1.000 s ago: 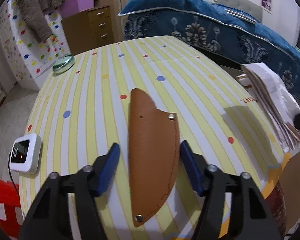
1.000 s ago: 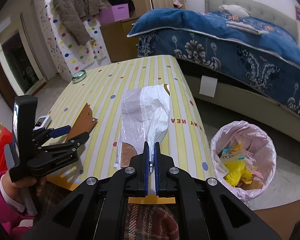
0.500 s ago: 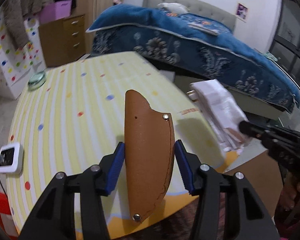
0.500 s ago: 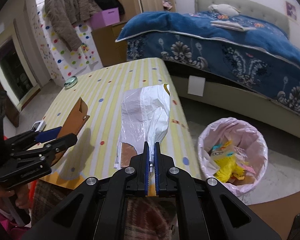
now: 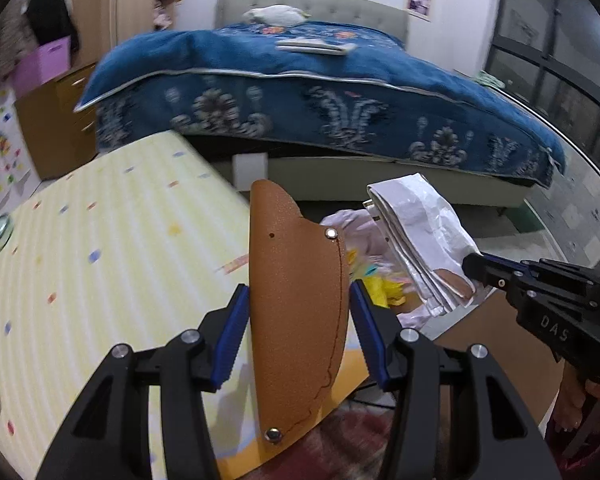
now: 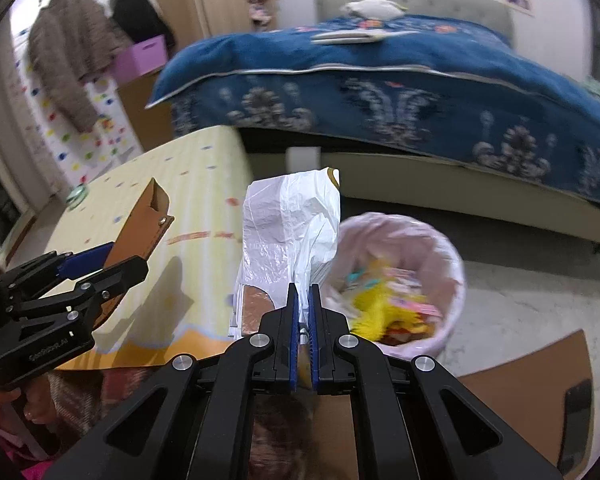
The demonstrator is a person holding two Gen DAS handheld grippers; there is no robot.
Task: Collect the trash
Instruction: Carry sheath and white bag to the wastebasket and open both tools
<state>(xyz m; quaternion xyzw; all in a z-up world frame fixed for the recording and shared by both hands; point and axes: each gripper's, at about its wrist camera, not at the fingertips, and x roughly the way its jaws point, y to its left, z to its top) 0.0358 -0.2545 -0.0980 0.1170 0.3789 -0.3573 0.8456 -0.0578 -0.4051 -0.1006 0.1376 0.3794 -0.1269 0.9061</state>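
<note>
My left gripper (image 5: 298, 300) is shut on a brown leather sheath (image 5: 296, 300), held in the air past the table's right edge; it also shows in the right wrist view (image 6: 144, 224). My right gripper (image 6: 303, 292) is shut on a folded white plastic bag (image 6: 292, 228), held above the floor beside the bin; the bag also shows in the left wrist view (image 5: 420, 236). A trash bin with a pink liner (image 6: 432, 240) holds yellow and coloured rubbish, right of the bag. In the left wrist view the bin (image 5: 356, 232) is mostly hidden behind the sheath.
The yellow striped table (image 5: 100, 260) lies to the left, with a green glass dish (image 5: 0, 232) at its far left. A bed with a blue quilt (image 6: 380, 88) stands behind. A brown cardboard sheet (image 6: 540, 380) lies on the floor at right.
Both grippers have swung right, away from the table and toward the bin. The sheath was lifted off the table. The bag has been carried off the table to beside the bin.
</note>
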